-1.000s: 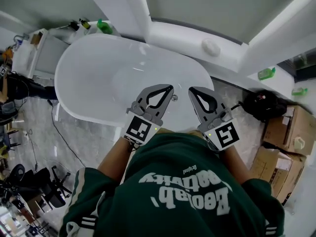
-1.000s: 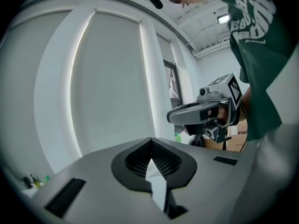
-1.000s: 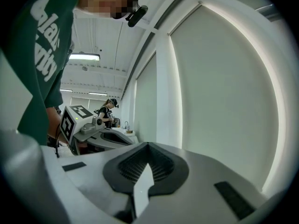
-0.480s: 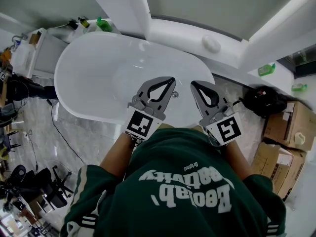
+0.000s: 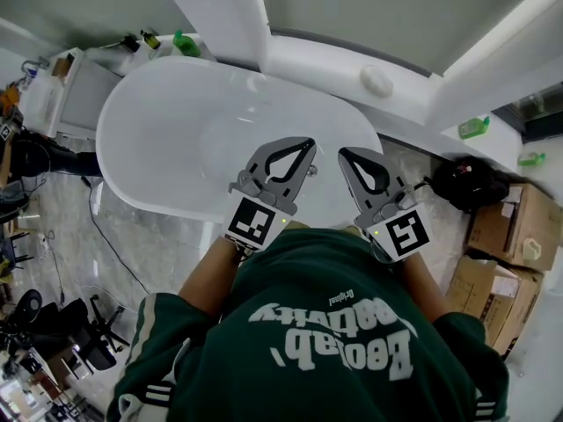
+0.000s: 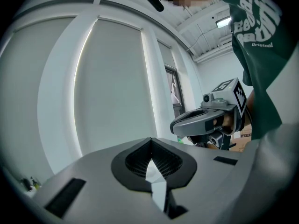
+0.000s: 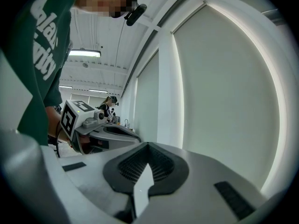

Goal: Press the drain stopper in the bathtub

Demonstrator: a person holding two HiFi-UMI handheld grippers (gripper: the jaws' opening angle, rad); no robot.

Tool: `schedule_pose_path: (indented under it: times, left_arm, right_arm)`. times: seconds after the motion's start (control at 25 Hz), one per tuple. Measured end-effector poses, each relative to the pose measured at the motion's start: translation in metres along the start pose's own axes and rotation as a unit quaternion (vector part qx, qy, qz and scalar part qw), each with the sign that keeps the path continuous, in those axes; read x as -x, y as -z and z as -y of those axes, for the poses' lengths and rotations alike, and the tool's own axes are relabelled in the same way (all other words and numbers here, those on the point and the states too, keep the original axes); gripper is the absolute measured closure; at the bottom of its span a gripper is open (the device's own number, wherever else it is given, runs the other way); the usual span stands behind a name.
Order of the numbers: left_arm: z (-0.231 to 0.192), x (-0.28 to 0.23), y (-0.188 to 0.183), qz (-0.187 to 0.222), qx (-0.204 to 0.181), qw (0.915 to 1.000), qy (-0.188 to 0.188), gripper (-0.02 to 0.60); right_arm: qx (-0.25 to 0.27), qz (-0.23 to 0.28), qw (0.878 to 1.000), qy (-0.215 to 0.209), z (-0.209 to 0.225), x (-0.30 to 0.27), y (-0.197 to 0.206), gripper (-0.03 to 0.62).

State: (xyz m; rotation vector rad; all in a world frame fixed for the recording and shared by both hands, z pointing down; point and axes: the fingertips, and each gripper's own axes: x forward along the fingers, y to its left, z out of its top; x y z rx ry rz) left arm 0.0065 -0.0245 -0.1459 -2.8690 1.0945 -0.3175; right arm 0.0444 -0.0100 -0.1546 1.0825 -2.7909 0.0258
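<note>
Left gripper (image 5: pixel 309 145), right gripper (image 5: pixel 342 155): level, abreast

Cardboard boxes (image 5: pixel 517 236) are stacked at the right, with a black bag (image 5: pixel 459 185) near them. One green bottle (image 5: pixel 474 129) lies on the white ledge (image 5: pixel 422 104) at the right; another (image 5: pixel 186 46) stands far left beside a dark bottle (image 5: pixel 149 40). A black cable (image 5: pixel 97 222) trails over the marbled floor (image 5: pixel 167 244) toward black chairs (image 5: pixel 84 337)
</note>
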Motion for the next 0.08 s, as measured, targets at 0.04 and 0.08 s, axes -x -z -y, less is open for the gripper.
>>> schedule_pose_path:
  times: [0.04, 0.08]
  left_arm:
    - [0.0001, 0.0004, -0.0004, 0.001, -0.001, 1.0000, -0.001, 0.574]
    - [0.0001, 0.0006, -0.0009, 0.003, -0.002, 1.0000, -0.001, 0.574]
  right_arm:
    - [-0.001, 0.000, 1.000, 0.000, -0.0002, 0.0001, 0.0002, 0.582]
    - [-0.001, -0.001, 1.000, 0.001, -0.0002, 0.0002, 0.0003, 0.582]
